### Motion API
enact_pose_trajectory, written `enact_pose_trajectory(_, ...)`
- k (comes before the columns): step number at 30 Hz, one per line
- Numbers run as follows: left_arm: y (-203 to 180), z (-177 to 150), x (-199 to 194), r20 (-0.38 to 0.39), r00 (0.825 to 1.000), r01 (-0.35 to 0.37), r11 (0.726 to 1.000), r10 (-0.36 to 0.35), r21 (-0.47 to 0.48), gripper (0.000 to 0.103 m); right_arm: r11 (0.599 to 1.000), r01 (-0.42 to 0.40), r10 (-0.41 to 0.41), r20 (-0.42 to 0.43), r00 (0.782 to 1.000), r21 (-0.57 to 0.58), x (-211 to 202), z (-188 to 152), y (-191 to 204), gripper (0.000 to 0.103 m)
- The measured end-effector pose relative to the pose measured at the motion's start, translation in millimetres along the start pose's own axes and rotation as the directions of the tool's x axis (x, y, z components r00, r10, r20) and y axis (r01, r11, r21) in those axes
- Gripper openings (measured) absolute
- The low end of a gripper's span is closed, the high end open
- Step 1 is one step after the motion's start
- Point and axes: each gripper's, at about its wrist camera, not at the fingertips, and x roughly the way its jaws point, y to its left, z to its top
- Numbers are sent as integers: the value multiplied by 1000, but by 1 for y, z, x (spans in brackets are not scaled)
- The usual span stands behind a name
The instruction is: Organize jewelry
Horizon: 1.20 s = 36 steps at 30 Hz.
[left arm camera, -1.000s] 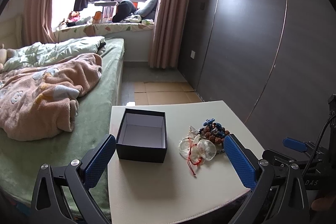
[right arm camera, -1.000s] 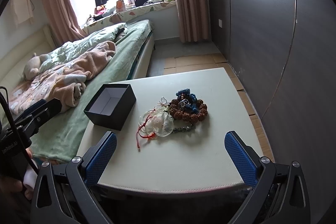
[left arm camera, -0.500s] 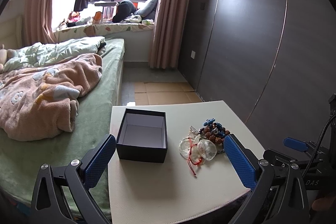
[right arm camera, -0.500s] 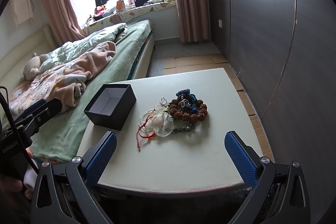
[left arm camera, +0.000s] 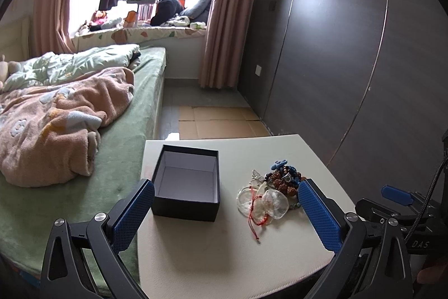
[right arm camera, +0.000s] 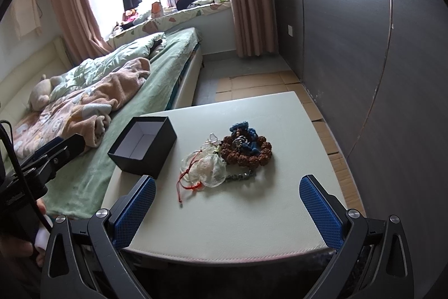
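An open, empty black box (left arm camera: 187, 185) (right arm camera: 142, 146) with a white inside stands on the left of a cream table (left arm camera: 224, 257) (right arm camera: 266, 203). To its right lies a jewelry pile: a brown bead bracelet with blue pieces (left arm camera: 284, 178) (right arm camera: 247, 149), clear bangles (left arm camera: 268, 202) (right arm camera: 208, 167) and a red cord (left arm camera: 256, 217) (right arm camera: 187, 185). My left gripper (left arm camera: 226, 215) is open and empty, above the table's near edge. My right gripper (right arm camera: 228, 210) is open and empty, in front of the pile.
A bed (left arm camera: 84, 131) with a pink blanket runs along the table's left side. A dark panelled wall (left arm camera: 364, 74) stands to the right. Cardboard sheets (left arm camera: 218, 122) lie on the floor beyond the table. The other gripper shows at each view's edge (left arm camera: 397, 198) (right arm camera: 42, 159).
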Motion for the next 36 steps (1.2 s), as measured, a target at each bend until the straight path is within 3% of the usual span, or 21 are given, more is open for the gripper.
enact_pose_trajectory(13, -15, 11, 65, -91, 995, 48, 999, -46, 14, 100, 994, 38, -33, -44, 998, 106, 37, 23, -29, 103)
enact_pose_trajectory(19, -23, 12, 90, -130, 988, 90, 996, -88, 5, 89, 981, 41, -27, -79, 996, 187, 54, 29, -49, 103)
enact_pose_trajectory(26, -33, 6, 126, -216, 964, 151, 988, -152, -21, 69, 950, 29, 12, -127, 992, 312, 77, 31, -76, 89)
enact_pose_trajectory(31, -44, 1, 147, -264, 949, 177, 984, -172, -3, 65, 926, 4, 50, -135, 990, 378, 91, 33, -88, 85)
enact_pose_trajectory(36, -56, -8, 164, -333, 923, 216, 976, -193, 31, 60, 902, -29, 95, -133, 987, 432, 101, 36, -95, 83)
